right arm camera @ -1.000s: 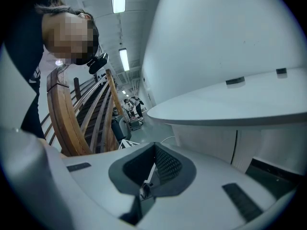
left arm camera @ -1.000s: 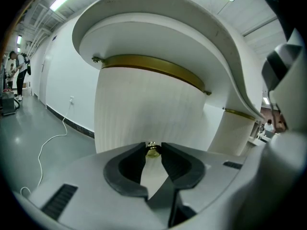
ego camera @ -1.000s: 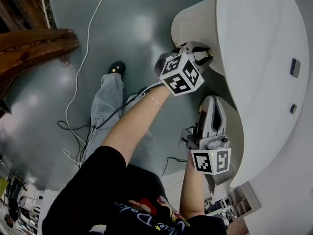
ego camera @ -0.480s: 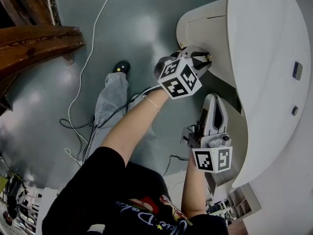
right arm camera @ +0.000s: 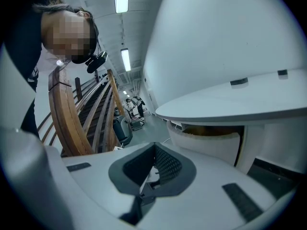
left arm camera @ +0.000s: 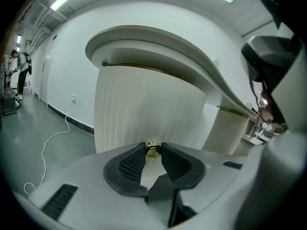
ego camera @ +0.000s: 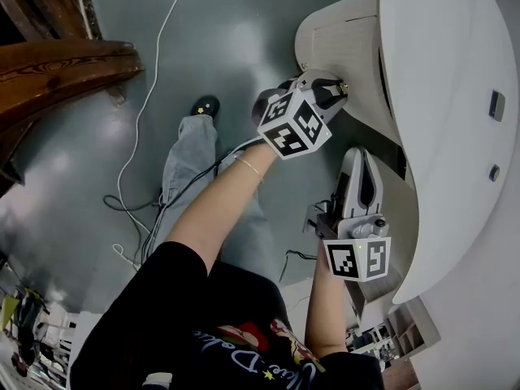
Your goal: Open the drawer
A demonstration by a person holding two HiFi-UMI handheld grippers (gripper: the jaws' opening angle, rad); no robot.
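My left claw (left arm camera: pixel 153 153) is clamped on the small brass knob (left arm camera: pixel 153 148) of the curved drawer (ego camera: pixel 337 39). The drawer stands partly out from under the white counter (ego camera: pixel 443 96), so I judge more pulling is left. My right claw (right arm camera: pixel 154 147) hangs beside it, seemingly closed and empty.
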